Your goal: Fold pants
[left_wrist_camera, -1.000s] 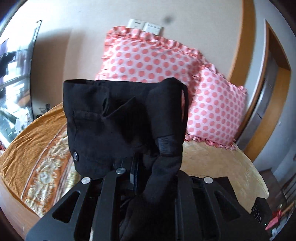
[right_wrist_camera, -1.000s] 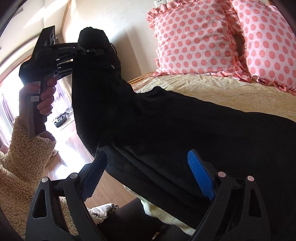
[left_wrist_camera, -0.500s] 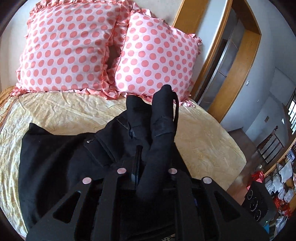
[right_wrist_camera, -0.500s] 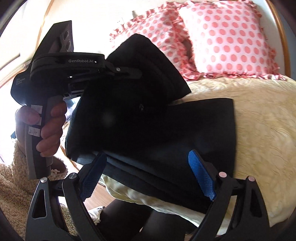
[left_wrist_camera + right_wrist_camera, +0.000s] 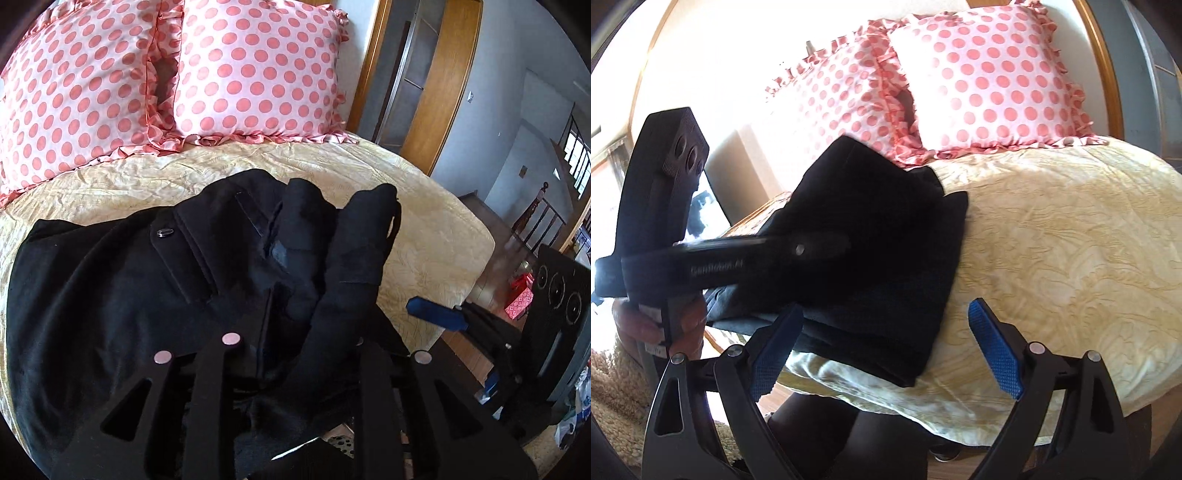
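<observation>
Black pants [image 5: 110,295] lie folded over on the cream bedspread [image 5: 424,240], waistband and button on top. My left gripper [image 5: 328,221] rests low over them. Its jaws are opening, and the waistband cloth still drapes over both fingertips and sags between them. In the right wrist view the left gripper [image 5: 846,247] lies across the folded pants [image 5: 886,295], held by a person's hand [image 5: 646,325]. My right gripper [image 5: 882,350] is open at the near bed edge, blue pads [image 5: 993,350] bare, just short of the fold's corner. It shows as the right gripper [image 5: 465,350] in the left wrist view.
Two pink polka-dot pillows [image 5: 258,74] lean at the head of the bed [image 5: 1071,258]. A wooden door frame [image 5: 443,74] and a floor with clutter [image 5: 517,295] lie beyond the bed's right edge. A fluffy sleeve [image 5: 613,387] shows low on the left.
My left gripper came down from high, carrying the waistband over onto the pants on the bed, and its fingers have parted slightly. The right gripper shifted along the bed edge and stayed open.
</observation>
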### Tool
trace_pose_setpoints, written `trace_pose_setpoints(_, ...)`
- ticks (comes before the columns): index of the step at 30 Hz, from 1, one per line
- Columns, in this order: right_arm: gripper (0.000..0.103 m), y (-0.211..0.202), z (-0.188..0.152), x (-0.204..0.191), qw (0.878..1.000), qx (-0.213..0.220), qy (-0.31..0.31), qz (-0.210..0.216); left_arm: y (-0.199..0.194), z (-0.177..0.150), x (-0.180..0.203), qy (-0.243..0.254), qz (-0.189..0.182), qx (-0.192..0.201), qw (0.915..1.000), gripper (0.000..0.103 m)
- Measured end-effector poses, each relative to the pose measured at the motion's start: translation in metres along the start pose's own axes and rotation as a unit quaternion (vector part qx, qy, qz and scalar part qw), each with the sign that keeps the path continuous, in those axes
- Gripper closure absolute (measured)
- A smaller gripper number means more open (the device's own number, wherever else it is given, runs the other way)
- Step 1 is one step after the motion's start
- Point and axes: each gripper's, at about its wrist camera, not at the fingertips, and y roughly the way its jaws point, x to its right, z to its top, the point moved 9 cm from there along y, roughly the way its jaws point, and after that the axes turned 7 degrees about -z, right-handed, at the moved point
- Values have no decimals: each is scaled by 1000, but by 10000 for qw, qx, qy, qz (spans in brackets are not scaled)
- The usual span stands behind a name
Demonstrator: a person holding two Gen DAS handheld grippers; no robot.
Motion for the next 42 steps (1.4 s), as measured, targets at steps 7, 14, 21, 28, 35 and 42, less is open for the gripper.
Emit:
trace_pose_setpoints(7,10,-21,19,18,9989,331,28,-316,-20,-21,13,131,-155,-17,9998,22)
trace_pose_setpoints(14,10,-27,56,-19,9953,814,-516,-37,-84,-19,-42,-195,617,794,9947,6)
trace_pose_setpoints(21,10,21,76,-98,9889,678,-1169,612,-109,-30,-115,-1118,1336,1019,9794,5)
trace_pose_setpoints(28,10,81,21,-47,9960,-600,-572,-345,-91,-57,-143,-1056,2092,506,9708,2)
trace_pose_setpoints(35,10,65,8,-50,9941,-290,-787,-683,-81,-65,-146,-1025,1916,237,9758,2)
trace_pose_setpoints(42,10,60,78,-47,9986,3,-482,-217,-100,-3,-163,-818,1880,680,9764,2)
